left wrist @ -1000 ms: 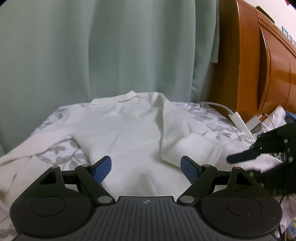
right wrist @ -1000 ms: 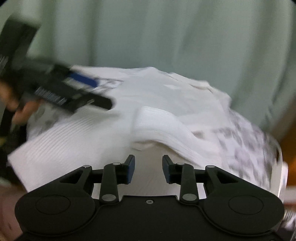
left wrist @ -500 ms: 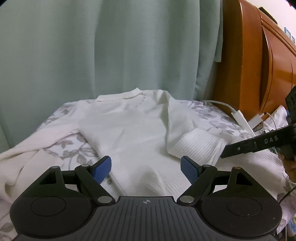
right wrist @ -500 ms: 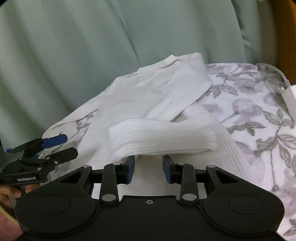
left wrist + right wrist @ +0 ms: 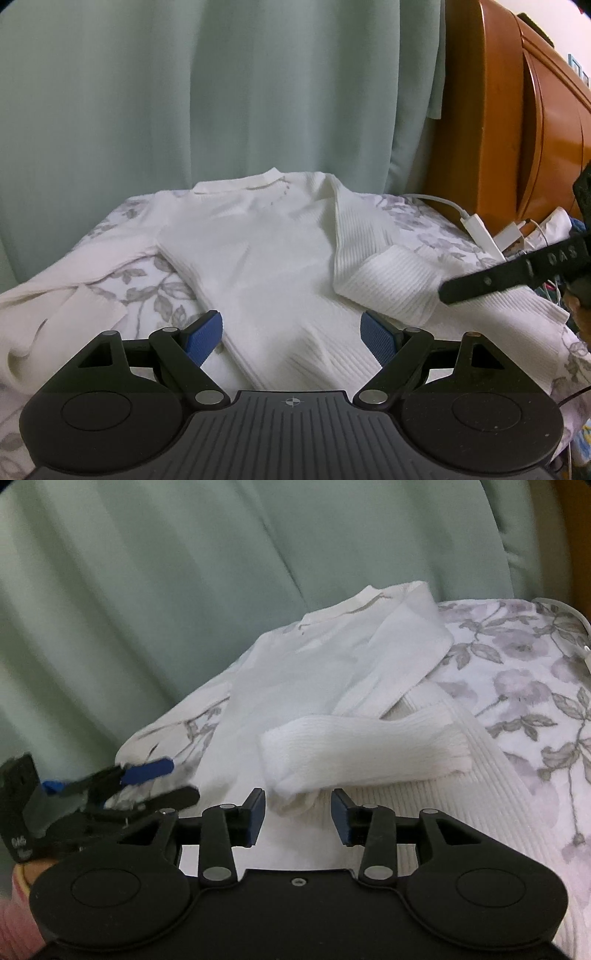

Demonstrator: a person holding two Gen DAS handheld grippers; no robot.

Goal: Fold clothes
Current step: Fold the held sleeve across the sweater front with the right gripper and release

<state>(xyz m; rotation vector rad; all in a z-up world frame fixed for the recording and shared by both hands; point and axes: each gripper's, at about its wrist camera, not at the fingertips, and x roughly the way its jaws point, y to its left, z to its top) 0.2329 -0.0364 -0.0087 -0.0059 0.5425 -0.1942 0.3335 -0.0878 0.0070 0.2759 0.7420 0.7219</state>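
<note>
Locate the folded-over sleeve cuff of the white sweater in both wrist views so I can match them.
Left wrist: folded sleeve cuff right of centre, just beyond the left gripper, near the other gripper's black finger.
Right wrist: cuff at centre, lying across the white sweater, just beyond the right gripper, whose jaws are opening with nothing clamped.
Shared landmark: sweater collar against the green curtain.
</note>
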